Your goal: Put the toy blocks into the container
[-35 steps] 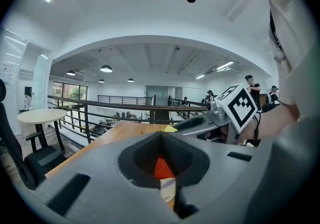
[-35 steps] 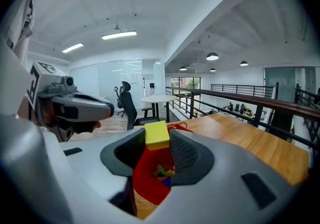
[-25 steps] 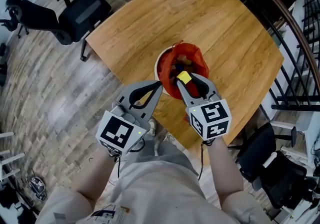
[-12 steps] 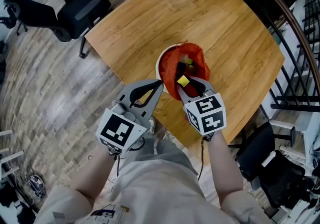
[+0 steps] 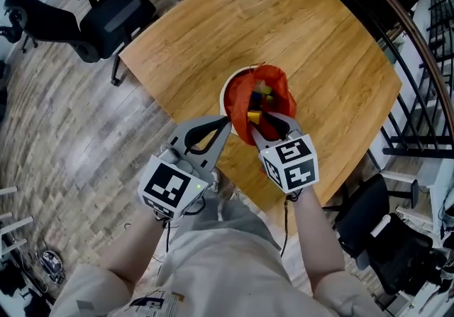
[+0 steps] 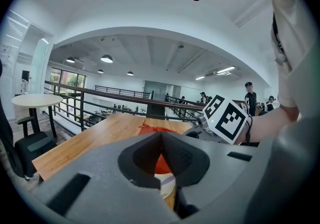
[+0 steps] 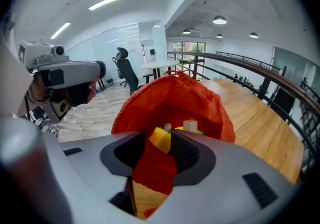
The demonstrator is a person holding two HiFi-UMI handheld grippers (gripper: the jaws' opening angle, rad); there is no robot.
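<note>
In the head view, the yellow block [image 5: 253, 118] is held pinched in the right claw [image 5: 261, 120] just over the red-lined container [image 5: 282, 96] on the bench [image 5: 284, 18], evidently so that it can be dropped among the blocks inside. The left claw [image 5: 225, 122] is set at the container's near rim, probably to steady it.

In the left gripper view, its jaws are seen closed tip to tip. Whether the liner's edge is pinched cannot be told.

In the right gripper view, the container's bottom is hidden by the jaws. A white cube [image 7: 190, 125] can be made out inside.
</note>
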